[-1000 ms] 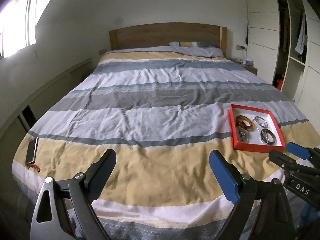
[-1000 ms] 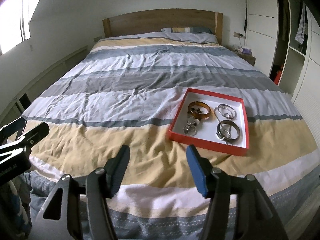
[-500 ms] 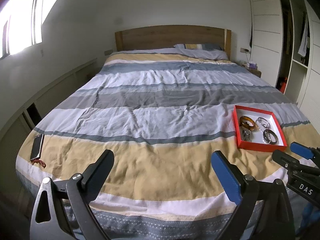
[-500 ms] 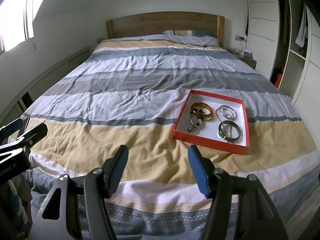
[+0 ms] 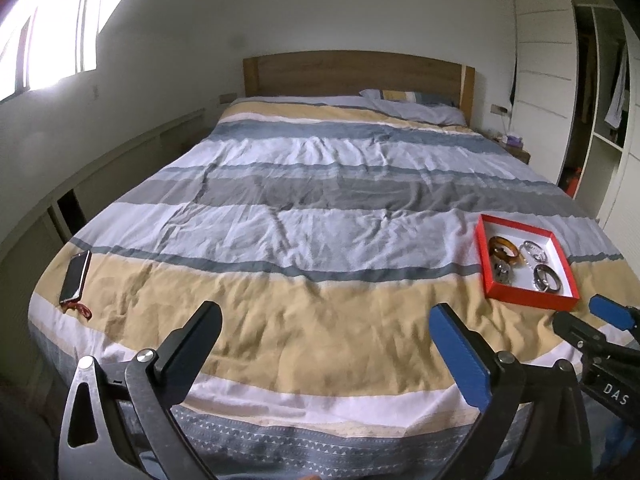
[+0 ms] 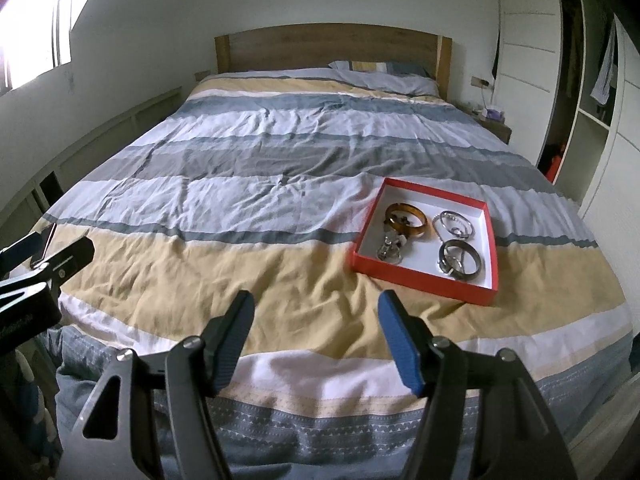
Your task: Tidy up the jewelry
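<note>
A red tray (image 6: 416, 277) with a white floor lies on the striped bedspread, right of centre; it also shows in the left wrist view (image 5: 528, 297). In it lie an amber bangle (image 6: 406, 219), a silver bangle (image 6: 454, 222), a dark metal bangle (image 6: 460, 260) and a small metal clasp piece (image 6: 390, 249). My right gripper (image 6: 316, 320) is open and empty above the foot of the bed, short of the tray. My left gripper (image 5: 326, 328) is open and empty, further left. Each gripper shows at the edge of the other's view.
A phone (image 5: 75, 278) with a red strap lies at the bed's left edge. A wooden headboard (image 6: 332, 46) and pillow stand at the far end. A bedside table (image 6: 494, 126) and white wardrobe (image 6: 532, 60) are to the right, a low ledge to the left.
Both grippers have drawn back from the bed and risen a little; the tray looks smaller and further off. Both stay open and empty.
</note>
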Action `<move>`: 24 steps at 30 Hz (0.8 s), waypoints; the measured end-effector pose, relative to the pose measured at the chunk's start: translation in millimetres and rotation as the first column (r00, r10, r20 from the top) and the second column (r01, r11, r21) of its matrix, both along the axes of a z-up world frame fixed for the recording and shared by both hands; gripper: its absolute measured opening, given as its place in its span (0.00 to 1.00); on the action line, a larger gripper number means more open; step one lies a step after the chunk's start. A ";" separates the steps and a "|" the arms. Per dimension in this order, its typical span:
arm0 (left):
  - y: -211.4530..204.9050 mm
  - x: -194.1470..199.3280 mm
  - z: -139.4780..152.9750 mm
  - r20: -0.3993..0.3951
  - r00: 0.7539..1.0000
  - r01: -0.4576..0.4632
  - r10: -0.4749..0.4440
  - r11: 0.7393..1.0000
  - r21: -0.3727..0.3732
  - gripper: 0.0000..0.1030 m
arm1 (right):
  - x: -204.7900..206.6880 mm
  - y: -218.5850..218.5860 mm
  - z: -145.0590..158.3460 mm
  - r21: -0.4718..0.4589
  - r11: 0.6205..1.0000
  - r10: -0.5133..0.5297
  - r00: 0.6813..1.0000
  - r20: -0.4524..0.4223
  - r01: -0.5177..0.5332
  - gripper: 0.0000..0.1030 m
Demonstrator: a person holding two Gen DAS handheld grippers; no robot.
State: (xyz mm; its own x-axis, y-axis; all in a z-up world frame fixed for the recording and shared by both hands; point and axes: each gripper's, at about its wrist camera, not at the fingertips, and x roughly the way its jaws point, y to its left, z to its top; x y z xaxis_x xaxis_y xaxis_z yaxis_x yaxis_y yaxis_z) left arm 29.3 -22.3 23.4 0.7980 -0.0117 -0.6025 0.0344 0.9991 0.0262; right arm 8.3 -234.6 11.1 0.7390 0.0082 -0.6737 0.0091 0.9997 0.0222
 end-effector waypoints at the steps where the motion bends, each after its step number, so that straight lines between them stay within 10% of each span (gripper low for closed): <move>1: 0.5 0.1 -1.4 -0.003 1.000 -0.002 0.002 1.000 0.001 0.99 | -0.5 0.1 0.2 -0.003 1.000 0.002 1.000 0.002 -0.002 0.61; 24: -1.2 4.2 -17.3 -0.045 0.999 -0.027 0.028 0.999 0.038 0.99 | -2.6 -1.0 -3.0 -0.050 0.999 0.004 1.000 0.031 -0.002 0.61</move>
